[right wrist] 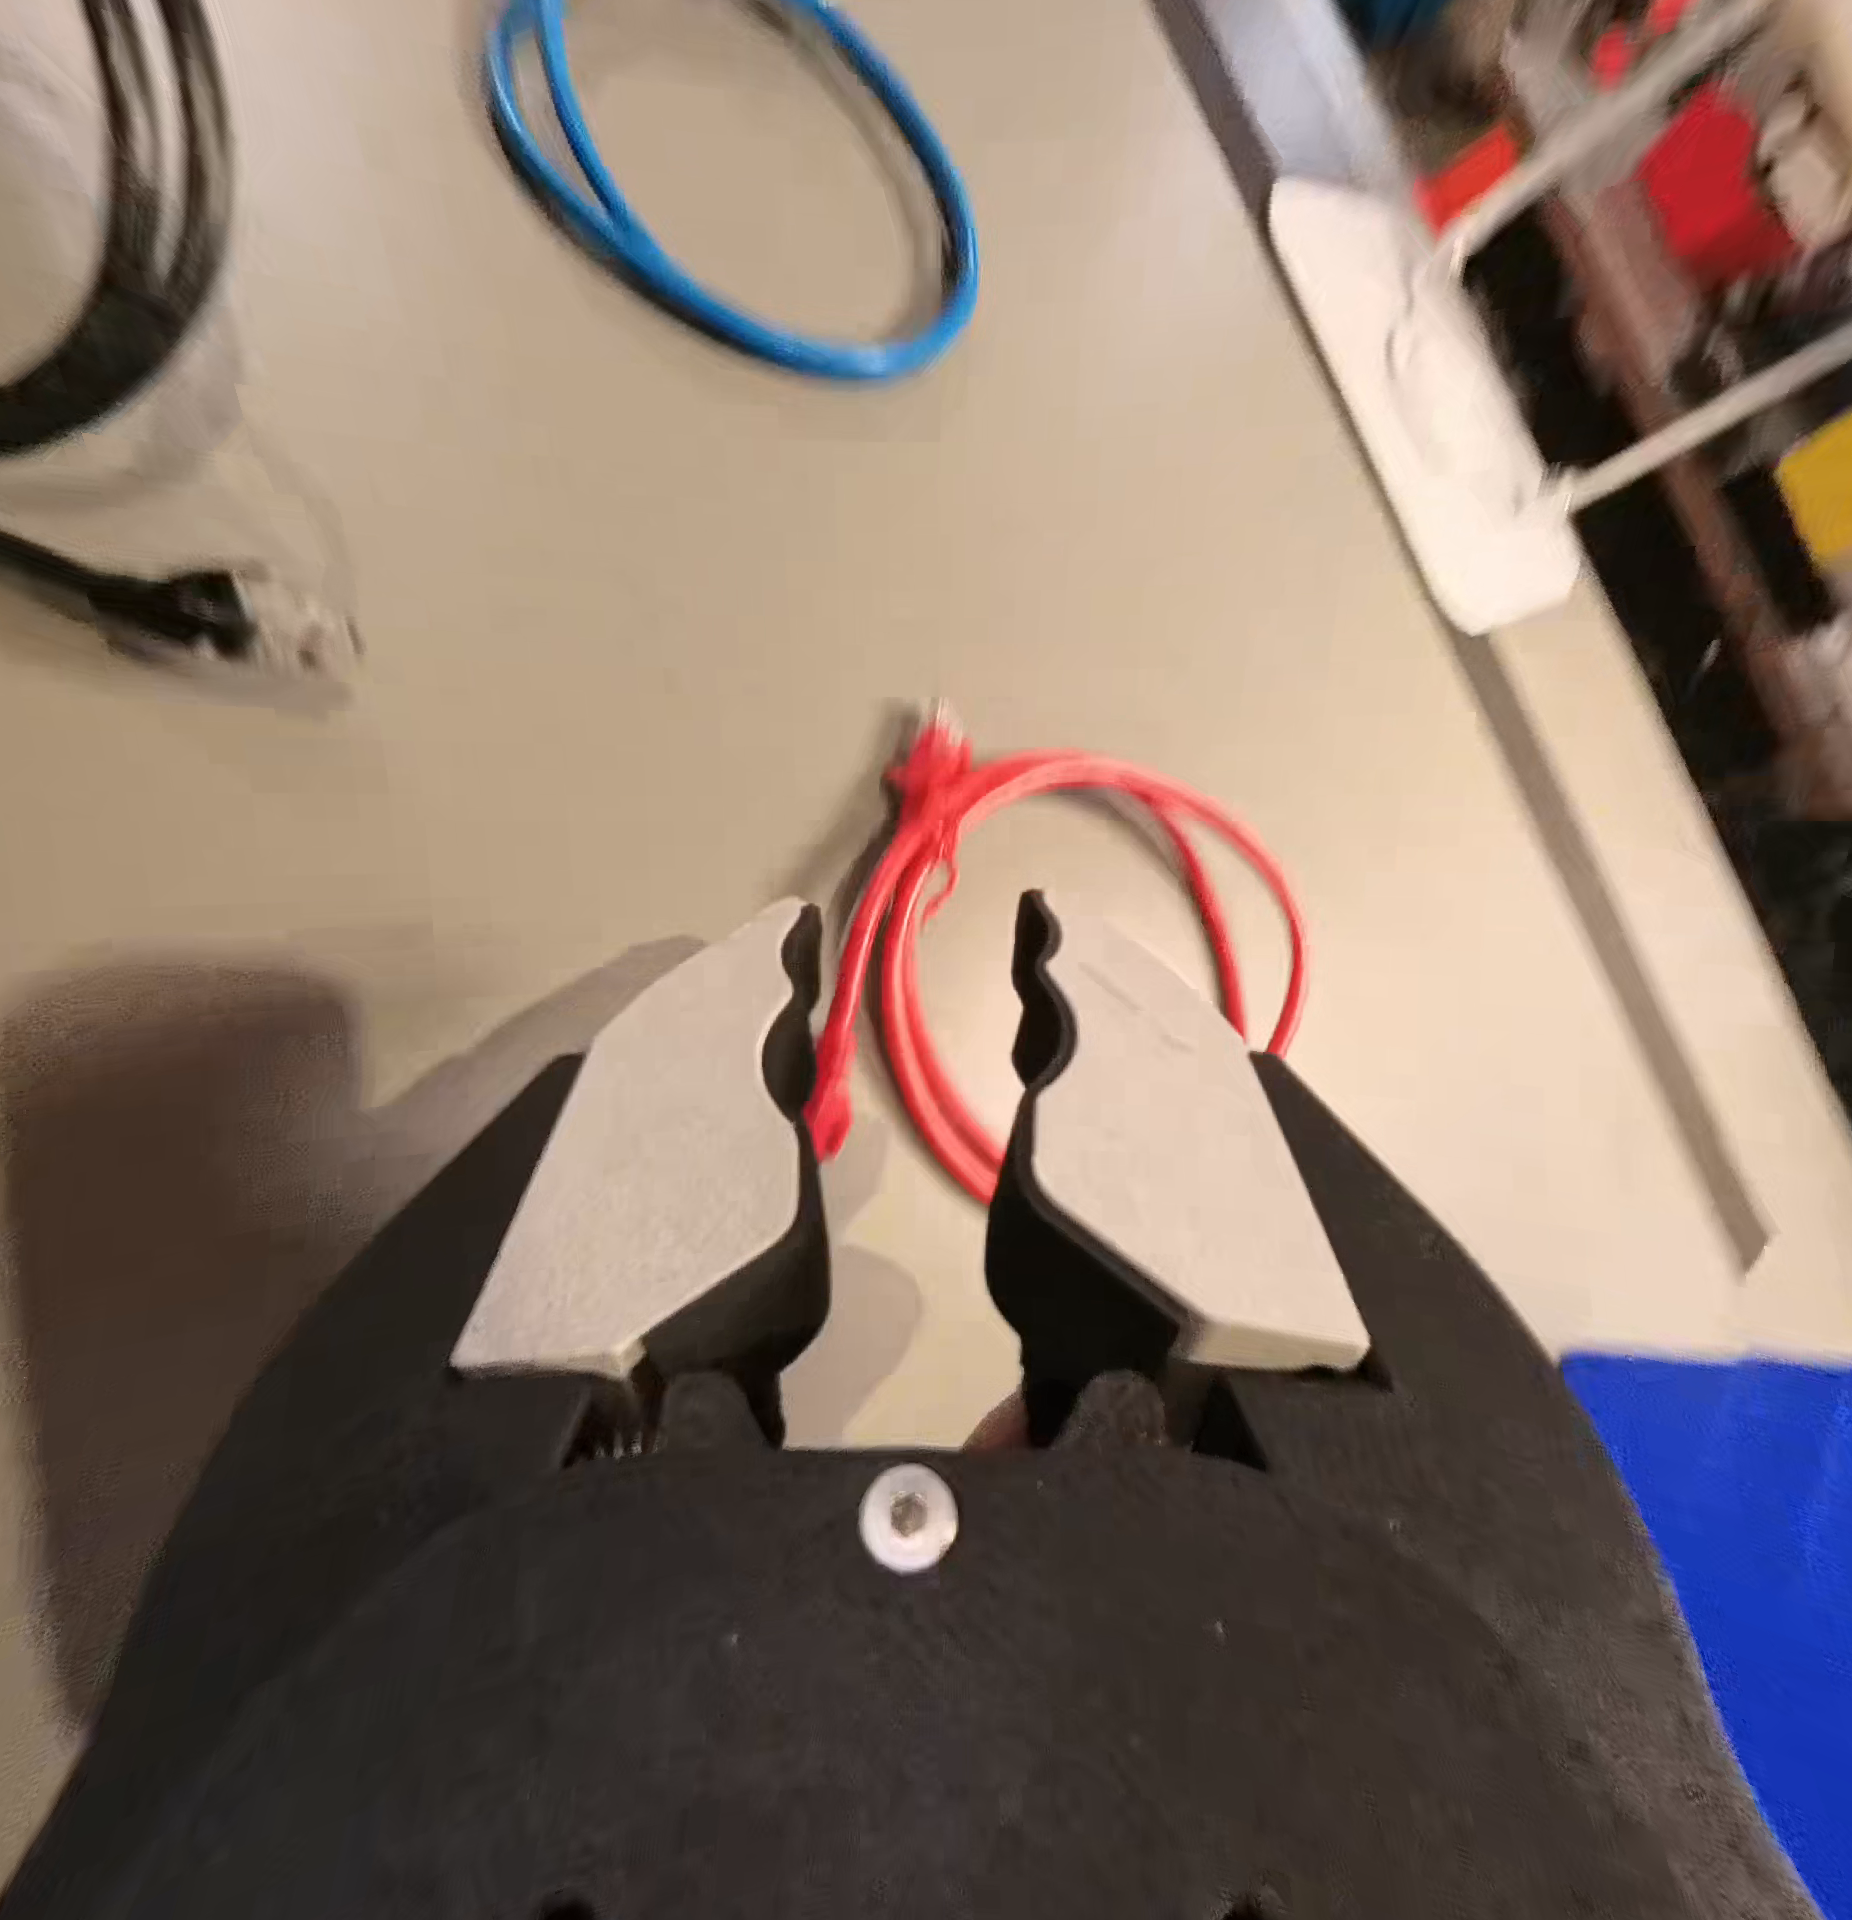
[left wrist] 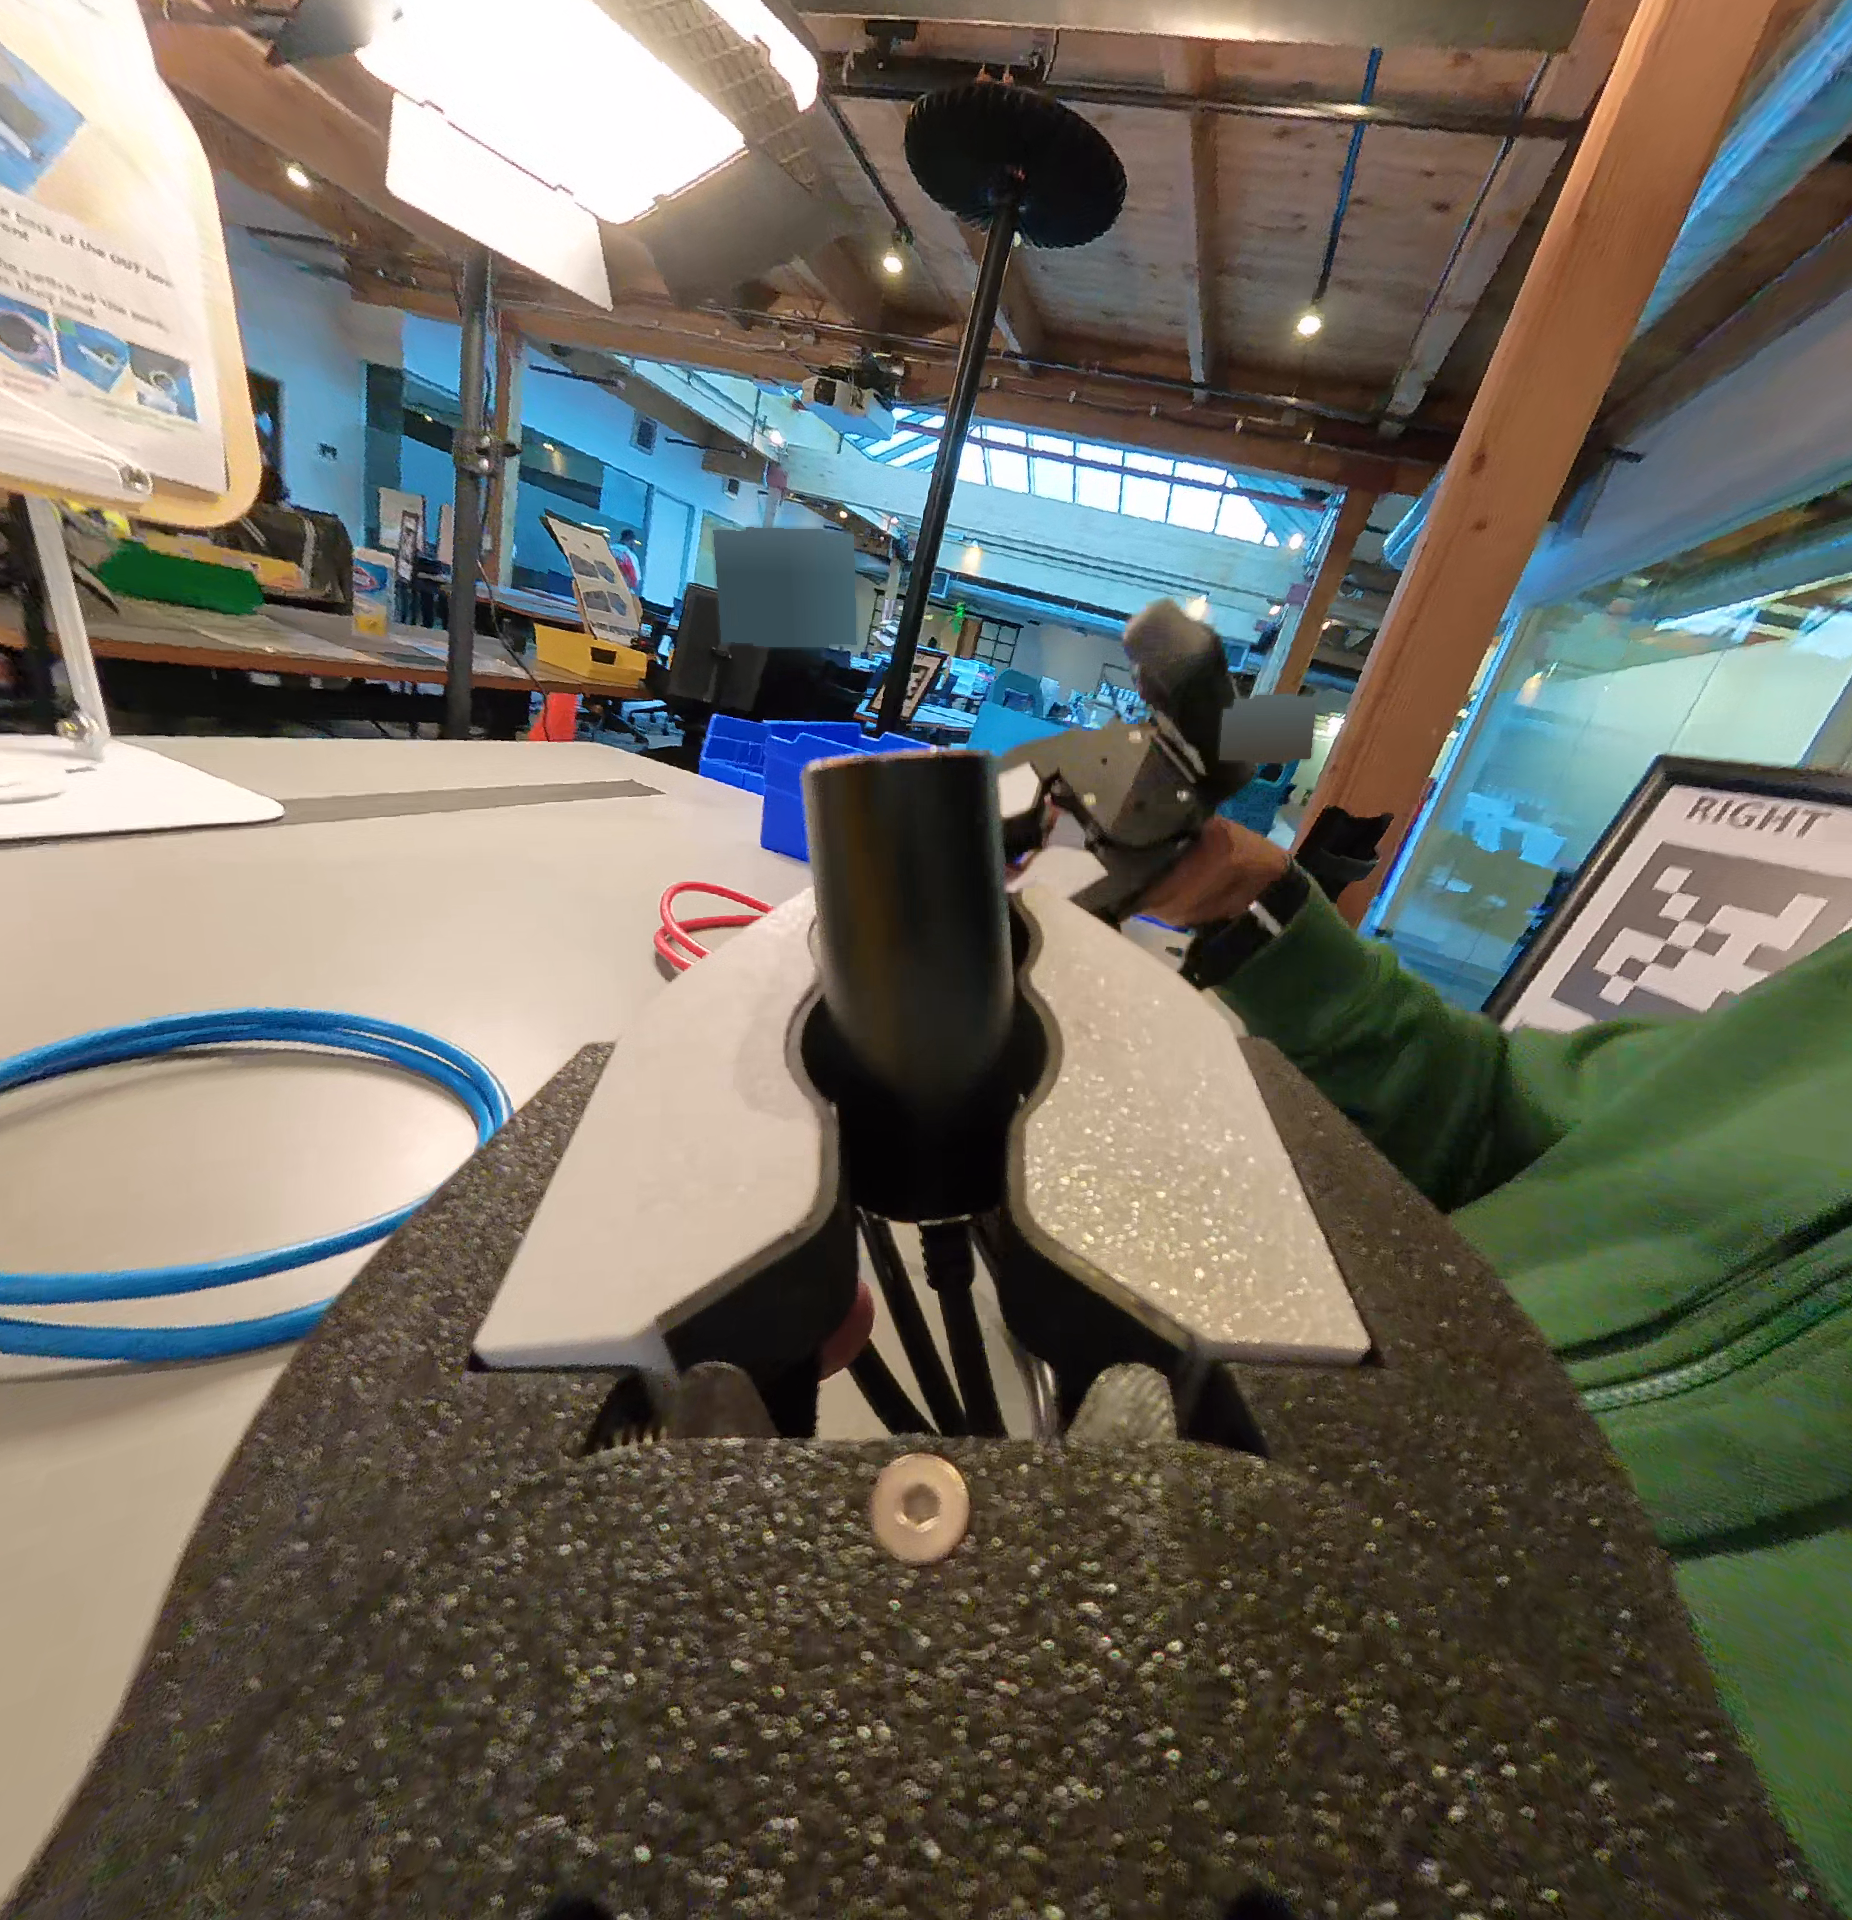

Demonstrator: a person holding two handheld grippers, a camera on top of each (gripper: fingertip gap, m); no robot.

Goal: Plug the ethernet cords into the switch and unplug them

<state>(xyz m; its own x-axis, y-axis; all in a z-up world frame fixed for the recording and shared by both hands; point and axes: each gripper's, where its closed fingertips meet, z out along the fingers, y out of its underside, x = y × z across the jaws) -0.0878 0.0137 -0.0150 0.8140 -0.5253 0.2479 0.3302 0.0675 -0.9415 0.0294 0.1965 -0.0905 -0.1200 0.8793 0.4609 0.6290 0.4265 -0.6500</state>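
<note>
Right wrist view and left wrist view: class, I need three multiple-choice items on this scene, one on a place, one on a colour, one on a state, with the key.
1. Where does the red cord lie?
A. On the table, below the right claw
B. Inside a bin
C. Hanging from a lamp

2. What colour is the larger coiled cord farther along the table?
A. Green
B. Blue
C. Yellow

3. What is the state of the left claw?
A. Open and empty
B. Shut on a black tube
C. Shut on a red cord

Key:
1 A, since the red loops rest on the table surface between and beneath the spread fingers.
2 B, since both views show that coil as blue.
3 B, since its two fingers close around the tube.
</note>
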